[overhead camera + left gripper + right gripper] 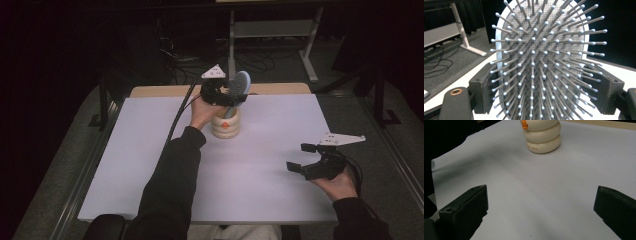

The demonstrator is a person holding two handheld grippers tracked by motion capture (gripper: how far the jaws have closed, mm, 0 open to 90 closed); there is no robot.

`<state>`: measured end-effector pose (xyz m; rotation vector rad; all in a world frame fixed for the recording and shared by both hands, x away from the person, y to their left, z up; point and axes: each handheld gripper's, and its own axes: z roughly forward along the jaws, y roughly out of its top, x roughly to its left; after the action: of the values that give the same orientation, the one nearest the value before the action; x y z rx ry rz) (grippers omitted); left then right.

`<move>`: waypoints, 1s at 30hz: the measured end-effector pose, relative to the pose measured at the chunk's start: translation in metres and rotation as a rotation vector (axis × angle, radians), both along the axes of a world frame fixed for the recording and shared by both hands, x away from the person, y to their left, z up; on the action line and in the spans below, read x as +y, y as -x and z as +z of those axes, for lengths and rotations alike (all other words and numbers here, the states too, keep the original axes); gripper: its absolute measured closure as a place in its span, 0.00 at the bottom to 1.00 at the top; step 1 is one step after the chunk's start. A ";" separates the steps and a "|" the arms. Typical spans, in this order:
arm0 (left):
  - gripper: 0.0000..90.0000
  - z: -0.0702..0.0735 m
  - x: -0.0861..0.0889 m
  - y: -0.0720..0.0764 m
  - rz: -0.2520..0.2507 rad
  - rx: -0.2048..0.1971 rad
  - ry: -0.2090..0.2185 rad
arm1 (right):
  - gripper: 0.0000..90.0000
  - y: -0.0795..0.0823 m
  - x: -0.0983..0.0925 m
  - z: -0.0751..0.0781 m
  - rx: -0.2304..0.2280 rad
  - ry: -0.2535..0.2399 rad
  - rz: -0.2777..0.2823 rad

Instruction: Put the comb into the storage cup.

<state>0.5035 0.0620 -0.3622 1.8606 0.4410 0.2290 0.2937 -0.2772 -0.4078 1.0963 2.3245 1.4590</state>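
The left gripper is up near twelve o'clock on the white worktop. Its jaws are squeezed tight on a hairbrush. In the left gripper view the hairbrush faces the camera, with many thin grey pins that have little round tips. A black jaw presses on each side of the brush head.

The brush stands up with its handle going down into a cream holder. The holder looks like fat rings piled up, and it sits on the worktop just under the left gripper. In the right gripper view the cream holder is at twelve o'clock, with a small orange bit on its side.

The right gripper is at about four o'clock on the worktop, well apart from the holder. Its jaws are wide apart and hold nothing.
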 end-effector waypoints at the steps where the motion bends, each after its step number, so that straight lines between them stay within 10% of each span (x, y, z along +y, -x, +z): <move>1: 0.22 -0.002 -0.001 0.000 0.001 0.005 -0.005 | 0.00 0.000 0.000 0.000 0.000 0.001 0.000; 30: 0.21 -0.013 -0.010 0.000 -0.025 0.034 -0.065 | 0.00 0.000 0.000 0.000 0.002 0.001 0.001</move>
<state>0.5037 0.0518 -0.3755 1.9345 0.4383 0.1971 0.2941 -0.2770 -0.4079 1.0970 2.3273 1.4577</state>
